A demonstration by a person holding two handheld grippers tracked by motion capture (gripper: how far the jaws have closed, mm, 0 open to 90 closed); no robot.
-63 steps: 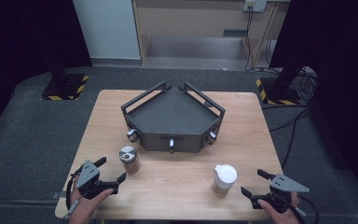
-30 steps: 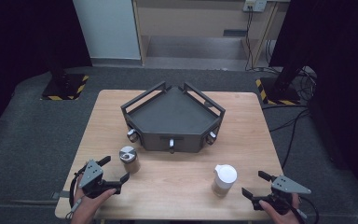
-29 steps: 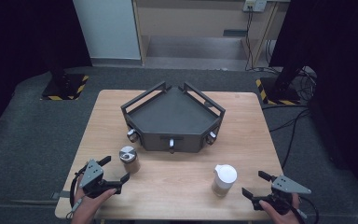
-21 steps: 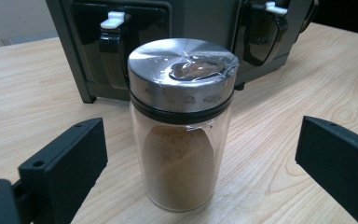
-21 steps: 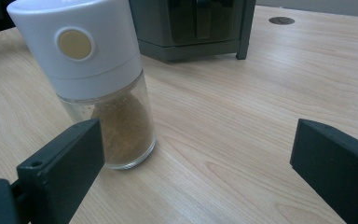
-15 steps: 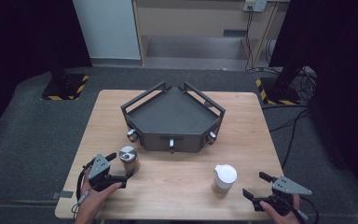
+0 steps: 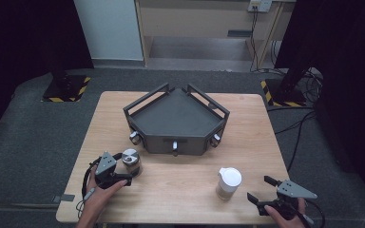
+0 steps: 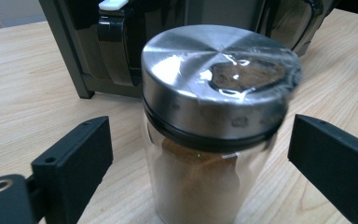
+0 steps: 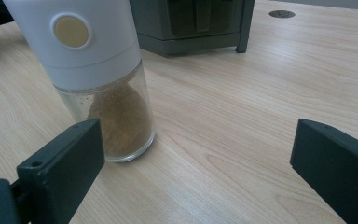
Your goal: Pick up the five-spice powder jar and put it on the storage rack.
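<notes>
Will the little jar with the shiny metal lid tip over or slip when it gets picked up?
The jar looks tall and narrow, so a sideways nudge would probably tip it. Its clear wall looks smooth, likely glass, so it may slip and could break if dropped. Brown powder fills much of it, so it is probably heavy for its size. The left tool has just been closing around it, not yet touching.

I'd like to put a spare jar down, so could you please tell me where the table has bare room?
Free: the table left of the tray, the strip right of it, and the front middle between the steel-lid jar and the white-lid jar. Crowded: around each jar, where a tool sits close.
</notes>
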